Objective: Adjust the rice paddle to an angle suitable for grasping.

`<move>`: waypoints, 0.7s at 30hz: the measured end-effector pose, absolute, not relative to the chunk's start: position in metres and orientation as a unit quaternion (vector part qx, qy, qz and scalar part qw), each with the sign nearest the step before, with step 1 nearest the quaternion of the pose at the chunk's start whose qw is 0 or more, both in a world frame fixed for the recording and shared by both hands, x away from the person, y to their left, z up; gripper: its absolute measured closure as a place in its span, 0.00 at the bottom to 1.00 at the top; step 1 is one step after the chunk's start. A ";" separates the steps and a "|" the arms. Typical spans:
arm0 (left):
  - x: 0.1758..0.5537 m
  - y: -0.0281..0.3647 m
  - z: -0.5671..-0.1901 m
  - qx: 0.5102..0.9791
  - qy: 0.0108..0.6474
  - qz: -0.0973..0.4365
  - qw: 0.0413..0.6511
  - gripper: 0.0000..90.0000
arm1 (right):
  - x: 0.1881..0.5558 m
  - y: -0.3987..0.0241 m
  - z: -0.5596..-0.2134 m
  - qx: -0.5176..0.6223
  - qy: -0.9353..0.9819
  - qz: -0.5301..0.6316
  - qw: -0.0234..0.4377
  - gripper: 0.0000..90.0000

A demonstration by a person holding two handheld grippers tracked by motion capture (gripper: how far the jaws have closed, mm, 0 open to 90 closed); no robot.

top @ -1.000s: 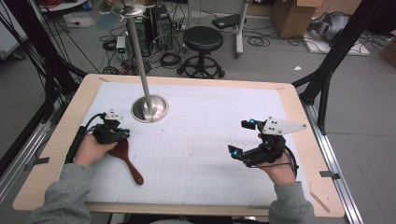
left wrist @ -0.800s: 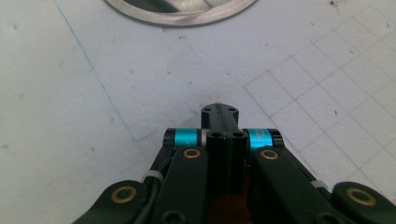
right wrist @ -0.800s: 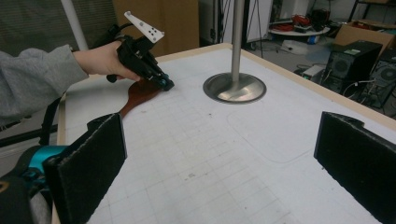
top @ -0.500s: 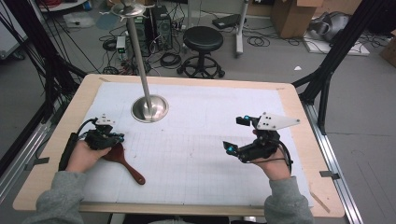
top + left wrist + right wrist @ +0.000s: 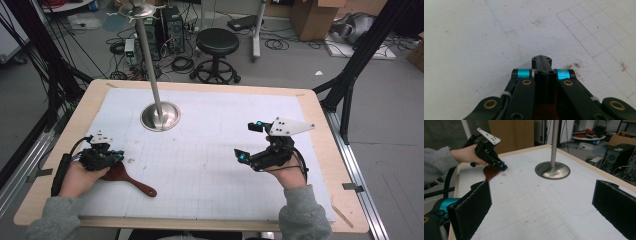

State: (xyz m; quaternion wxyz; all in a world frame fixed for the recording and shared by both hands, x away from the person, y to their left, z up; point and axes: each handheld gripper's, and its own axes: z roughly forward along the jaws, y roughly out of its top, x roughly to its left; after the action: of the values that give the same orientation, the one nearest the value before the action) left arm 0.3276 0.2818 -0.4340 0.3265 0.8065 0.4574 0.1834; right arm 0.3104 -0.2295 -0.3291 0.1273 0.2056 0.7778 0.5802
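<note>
One wooden spoon [image 5: 131, 178] lies flat at the table's [image 5: 200, 220] near-left. It looks light, stiff and smooth, likely best taken at its thin handle. The left gripper [image 5: 111, 156] sits over its bowl, jaws closed together; whether they pinch wood, I can't tell. The right gripper [image 5: 246, 142] hangs wide open, empty. One metal stand [image 5: 160, 116], two grippers.

My right gripper [image 5: 250, 142] now sits higher in the frame than a second ago, moved up from the lower right, with its jaws wide apart. My left gripper [image 5: 107, 156] slides toward the left edge and a little lower, pressed shut over the wooden spoon [image 5: 127, 178], which shifts left with it.
</note>
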 end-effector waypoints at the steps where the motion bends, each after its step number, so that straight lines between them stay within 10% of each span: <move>1: 0.326 0.283 -0.434 0.806 0.458 0.183 0.327 0.99 | 0.311 -0.229 -0.329 0.205 0.777 0.581 0.127 0.01; 21: 0.295 0.297 -0.436 0.790 0.479 0.195 0.329 0.99 | 0.318 -0.223 -0.331 0.202 0.777 0.585 0.119 0.01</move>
State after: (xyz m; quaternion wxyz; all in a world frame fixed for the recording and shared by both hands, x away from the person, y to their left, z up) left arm 0.2949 0.2974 -0.4357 0.3290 0.7901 0.4790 0.1949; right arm 0.3180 -0.2225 -0.3306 0.1186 0.2017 0.7768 0.5846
